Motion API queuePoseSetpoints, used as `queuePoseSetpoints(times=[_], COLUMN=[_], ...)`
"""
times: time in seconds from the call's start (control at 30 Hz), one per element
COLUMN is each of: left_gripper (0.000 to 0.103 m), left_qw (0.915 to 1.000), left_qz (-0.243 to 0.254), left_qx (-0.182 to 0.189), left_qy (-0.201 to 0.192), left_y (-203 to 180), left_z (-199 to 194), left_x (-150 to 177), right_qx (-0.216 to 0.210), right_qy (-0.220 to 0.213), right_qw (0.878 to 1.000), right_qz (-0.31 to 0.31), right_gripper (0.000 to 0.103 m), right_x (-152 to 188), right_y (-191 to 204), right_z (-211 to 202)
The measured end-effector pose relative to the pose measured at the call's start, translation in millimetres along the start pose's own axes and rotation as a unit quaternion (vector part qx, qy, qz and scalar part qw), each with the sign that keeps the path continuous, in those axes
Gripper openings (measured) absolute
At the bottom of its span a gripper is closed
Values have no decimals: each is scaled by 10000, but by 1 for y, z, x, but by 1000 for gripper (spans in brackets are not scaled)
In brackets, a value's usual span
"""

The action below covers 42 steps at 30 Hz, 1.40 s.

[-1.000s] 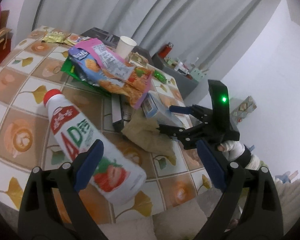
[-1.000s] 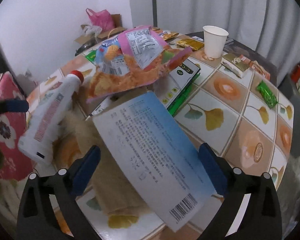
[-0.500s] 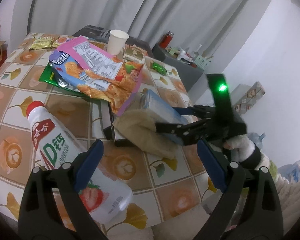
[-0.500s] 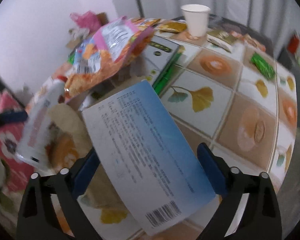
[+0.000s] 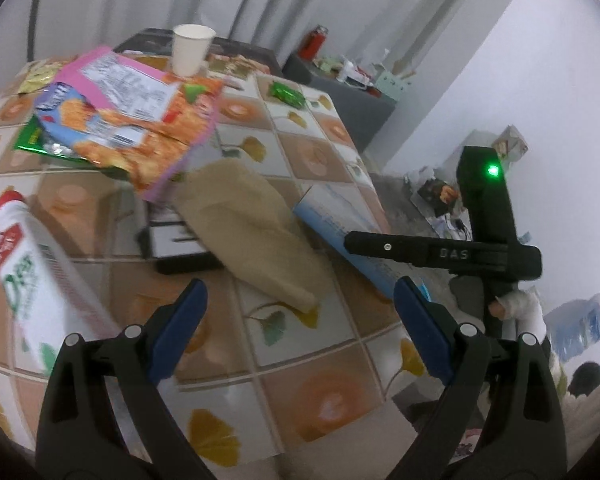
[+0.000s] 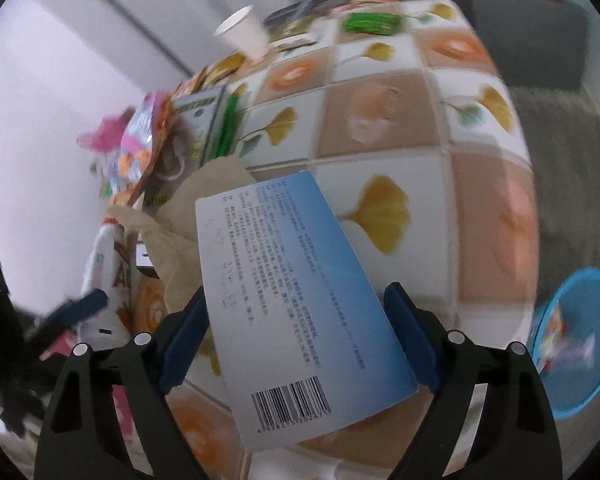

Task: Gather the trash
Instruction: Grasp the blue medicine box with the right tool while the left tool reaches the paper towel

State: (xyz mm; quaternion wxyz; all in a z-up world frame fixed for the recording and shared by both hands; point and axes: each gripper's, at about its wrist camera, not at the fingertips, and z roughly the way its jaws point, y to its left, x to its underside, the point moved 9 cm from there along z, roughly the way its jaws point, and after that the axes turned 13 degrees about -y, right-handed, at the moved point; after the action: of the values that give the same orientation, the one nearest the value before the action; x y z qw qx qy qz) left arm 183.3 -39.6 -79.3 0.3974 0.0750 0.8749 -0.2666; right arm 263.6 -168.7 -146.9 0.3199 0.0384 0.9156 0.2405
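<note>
The right tool (image 6: 296,328) holds a flat blue-and-white box (image 6: 296,300) between its blue pads. Its jaws have just been closing on the box, and the pads now sit against both long edges, with the barcode end nearest the camera. The box is tilted above the near right corner of the bench (image 6: 488,216), whose tiled cloth shows yellow leaves and orange circles.

The left tool (image 5: 296,328) hangs over the near edge of the bench with its jaws apart and nothing between them. Just ahead of it lies a crumpled brown paper bag (image 5: 252,232), resting partly on a dark flat object. A white drink bottle (image 5: 40,276) with a red cap lies on its side by the left edge. Colourful snack wrappers (image 5: 128,116) are piled towards the far left corner, and a white paper cup (image 5: 191,50) stands upright near the far edge. A blue bin (image 6: 576,340) sits on the floor off the bench's right side.
</note>
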Motion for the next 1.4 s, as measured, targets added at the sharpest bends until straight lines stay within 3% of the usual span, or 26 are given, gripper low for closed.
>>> queuePoseSetpoints(times=[0.1, 0.2, 0.37, 0.47, 0.53, 0.7, 0.8, 1.07, 1.2, 1.3, 1.4], left_gripper=[90, 90, 79, 64, 60, 26, 15, 17, 55, 67, 70], left_qw=[9997, 9969, 9835, 9755, 9728, 9738, 9765, 9870, 9893, 9911, 9905], left_qz=[169, 605, 1464, 1662, 1730, 1761, 1738, 1303, 1230, 1237, 1303], left_qx=[-139, -507, -1057, -1394, -1515, -1412, -1233, -109, -63, -64, -274], left_qy=[77, 16, 97, 355, 269, 267, 316, 937, 782, 487, 331], left_y=[-6, -13, -23, -16, -15, -22, -26, -41, -42, -46, -42], left_z=[10, 25, 63, 83, 88, 86, 78, 34, 15, 4, 6], left_x=[7, 9, 18, 29, 29, 27, 34, 79, 78, 69, 60], right_qx=[311, 490, 470, 440, 431, 411, 389, 393, 469, 520, 588], right_qy=[-178, -305, -404, -433, -453, -477, -487, -449, -381, -339, -346], right_qw=[9994, 9983, 9978, 9977, 9976, 9976, 9975, 9977, 9980, 9981, 9976], right_qz=[-28, 69, 251, 291, 293, 299, 330, 310, 164, 18, -79], right_gripper=[83, 80, 80, 79, 79, 79, 79, 79, 79, 79, 81], right_x=[11, 18, 21, 21, 22, 22, 22, 25, 26, 26, 24], right_y=[-9, -20, -35, -35, -36, -36, -36, -35, -32, -29, -27], right_z=[-14, -24, -31, -31, -32, -32, -34, -36, -34, -35, -36])
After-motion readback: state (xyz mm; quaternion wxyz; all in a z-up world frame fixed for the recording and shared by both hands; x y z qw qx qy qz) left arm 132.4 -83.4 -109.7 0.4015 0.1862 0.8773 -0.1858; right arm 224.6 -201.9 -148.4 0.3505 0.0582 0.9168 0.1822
